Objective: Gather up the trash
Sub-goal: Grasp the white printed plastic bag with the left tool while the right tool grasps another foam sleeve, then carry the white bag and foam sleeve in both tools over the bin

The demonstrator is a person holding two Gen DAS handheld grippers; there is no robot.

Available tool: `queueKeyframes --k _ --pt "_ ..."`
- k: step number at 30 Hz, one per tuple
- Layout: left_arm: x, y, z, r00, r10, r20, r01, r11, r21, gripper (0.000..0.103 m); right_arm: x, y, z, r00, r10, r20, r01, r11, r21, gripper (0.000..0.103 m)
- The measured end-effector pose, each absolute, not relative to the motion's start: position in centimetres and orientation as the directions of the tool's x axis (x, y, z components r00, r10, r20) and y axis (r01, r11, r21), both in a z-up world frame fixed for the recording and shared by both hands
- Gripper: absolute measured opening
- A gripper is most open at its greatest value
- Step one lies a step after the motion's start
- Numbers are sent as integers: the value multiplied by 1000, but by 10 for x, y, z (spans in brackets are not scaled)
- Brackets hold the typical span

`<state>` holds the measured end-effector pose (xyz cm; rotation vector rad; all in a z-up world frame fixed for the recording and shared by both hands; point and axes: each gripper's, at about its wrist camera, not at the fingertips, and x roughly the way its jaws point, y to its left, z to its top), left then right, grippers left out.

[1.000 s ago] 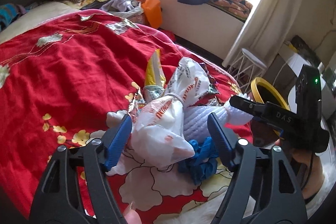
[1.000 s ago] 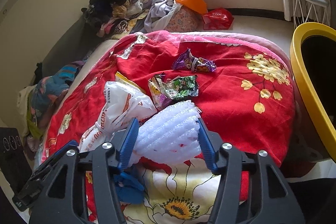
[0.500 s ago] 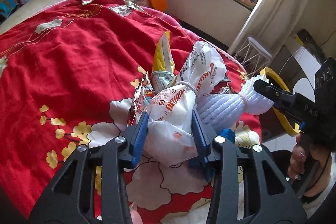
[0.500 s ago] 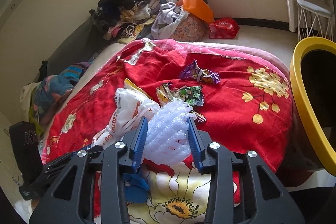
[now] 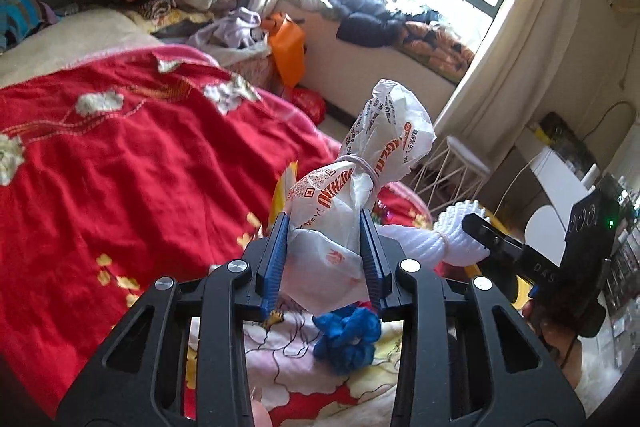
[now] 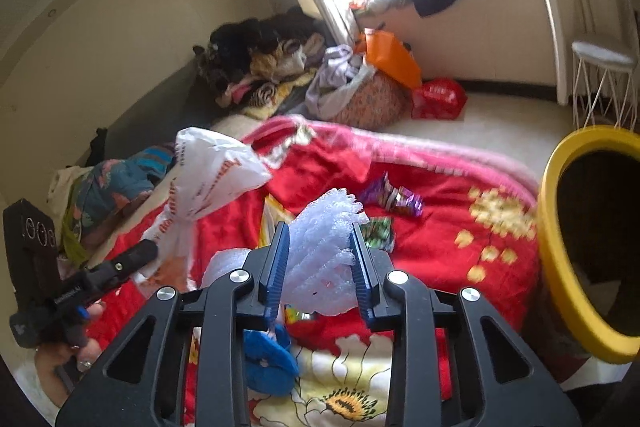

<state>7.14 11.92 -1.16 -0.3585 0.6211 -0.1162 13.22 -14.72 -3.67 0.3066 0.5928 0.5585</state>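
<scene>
Left wrist view: the left gripper (image 5: 324, 259) points forward and slightly upward above a red floral blanket (image 5: 120, 163), its blue-padded jaws closed tight against both sides of a knotted white plastic bag (image 5: 360, 195) printed in orange, which stands up between them with its tied neck above the fingertips. To its right, the right gripper (image 5: 480, 239) reaches in from the side, carried by a hand (image 5: 554, 331) seen at the lower right, and grips a bundle of white foam netting (image 5: 436, 239). A crumpled blue item (image 5: 348, 331) lies on the blanket just below the bag. Right wrist view: the right gripper (image 6: 318, 259) has its jaws pressed in on the white foam netting (image 6: 324, 259), whose frilled end projects past the fingertips. The left gripper (image 6: 132, 259) enters from the left with the plastic bag (image 6: 208, 183) raised clear of the bedding. Two crumpled snack wrappers, one purple (image 6: 394, 197) and one green (image 6: 378, 231), rest on the blanket (image 6: 460, 239) beyond the netting, and the blue item (image 6: 268, 363) sits beneath the gripper frame. A yellow-rimmed bin (image 6: 560, 247) stands at the right beside the bed, its dark opening facing the camera. Background: heaped clothing (image 6: 260, 63) against the wall, an orange bag (image 6: 394, 57), a white wire stool (image 6: 604, 79), and a bright window.
</scene>
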Motion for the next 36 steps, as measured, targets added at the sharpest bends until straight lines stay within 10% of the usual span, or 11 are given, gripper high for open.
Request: queueKeyframes --k 36 --pt "75 49 21 808 -311 -501 155 932 -329 28 115 -259 -18 871 354 -340 -190 882 431 27"
